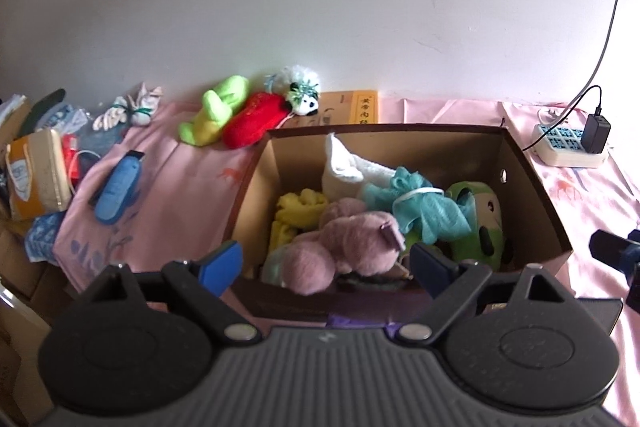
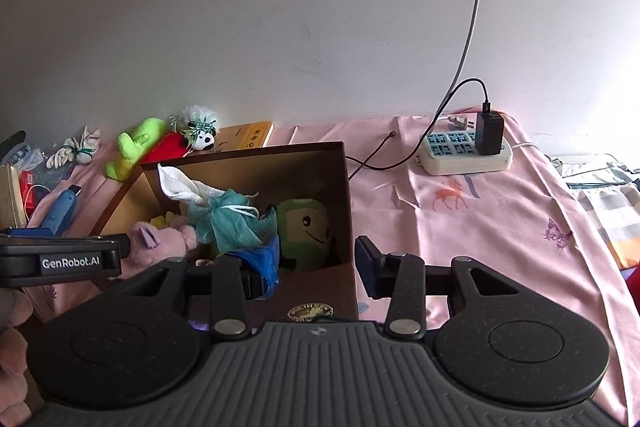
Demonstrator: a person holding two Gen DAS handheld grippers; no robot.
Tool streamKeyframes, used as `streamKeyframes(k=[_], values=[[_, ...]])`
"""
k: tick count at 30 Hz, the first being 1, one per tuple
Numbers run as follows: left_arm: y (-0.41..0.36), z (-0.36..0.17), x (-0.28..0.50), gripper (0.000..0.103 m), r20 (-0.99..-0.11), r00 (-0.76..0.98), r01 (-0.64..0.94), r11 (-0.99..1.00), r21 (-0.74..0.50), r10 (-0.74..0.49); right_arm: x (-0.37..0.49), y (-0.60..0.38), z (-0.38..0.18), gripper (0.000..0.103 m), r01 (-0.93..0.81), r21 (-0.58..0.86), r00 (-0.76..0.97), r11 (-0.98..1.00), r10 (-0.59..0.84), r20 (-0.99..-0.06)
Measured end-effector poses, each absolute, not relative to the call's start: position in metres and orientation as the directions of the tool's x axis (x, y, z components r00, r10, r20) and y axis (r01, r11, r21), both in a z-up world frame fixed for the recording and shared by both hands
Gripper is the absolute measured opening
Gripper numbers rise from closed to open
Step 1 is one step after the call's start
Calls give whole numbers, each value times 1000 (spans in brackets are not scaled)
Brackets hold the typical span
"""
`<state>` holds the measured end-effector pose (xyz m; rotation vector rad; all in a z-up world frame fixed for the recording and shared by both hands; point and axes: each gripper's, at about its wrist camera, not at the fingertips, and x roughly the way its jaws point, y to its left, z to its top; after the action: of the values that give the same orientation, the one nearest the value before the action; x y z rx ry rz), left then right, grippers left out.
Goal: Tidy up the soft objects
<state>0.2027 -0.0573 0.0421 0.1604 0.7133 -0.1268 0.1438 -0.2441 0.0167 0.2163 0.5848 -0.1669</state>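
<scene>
Box (image 1: 532,195) on pink sheet (image 2: 460,227), near wall edge: pink plush (image 1: 352,239), teal pouf (image 1: 420,203), green plush (image 1: 480,223), white towel (image 1: 344,167) inside; left gripper (image 1: 326,263) spread, empty, over box's near wall; right gripper (image 2: 316,261) spread, empty

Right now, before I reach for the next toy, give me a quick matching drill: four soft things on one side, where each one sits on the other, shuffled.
Things:
1. teal mesh bath pouf
2. lime-green plush toy
3. fuzzy mauve plush animal
4. small black-and-white panda plush

Places:
A. on the pink sheet, left of the red plush
B. in the brown cardboard box, near its front wall
C. against the wall, right of the red plush
D. in the box, beside the green smiling plush

Pairs: 1-D, 2-A, 3-B, 4-C
</scene>
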Motion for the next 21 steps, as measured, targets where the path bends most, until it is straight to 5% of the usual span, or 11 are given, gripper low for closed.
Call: streamKeyframes(k=[21], values=[[-30, 67, 239, 90, -709, 705, 140, 983, 118, -15, 183, -231, 55, 25, 229, 153, 768, 961, -82, -635]])
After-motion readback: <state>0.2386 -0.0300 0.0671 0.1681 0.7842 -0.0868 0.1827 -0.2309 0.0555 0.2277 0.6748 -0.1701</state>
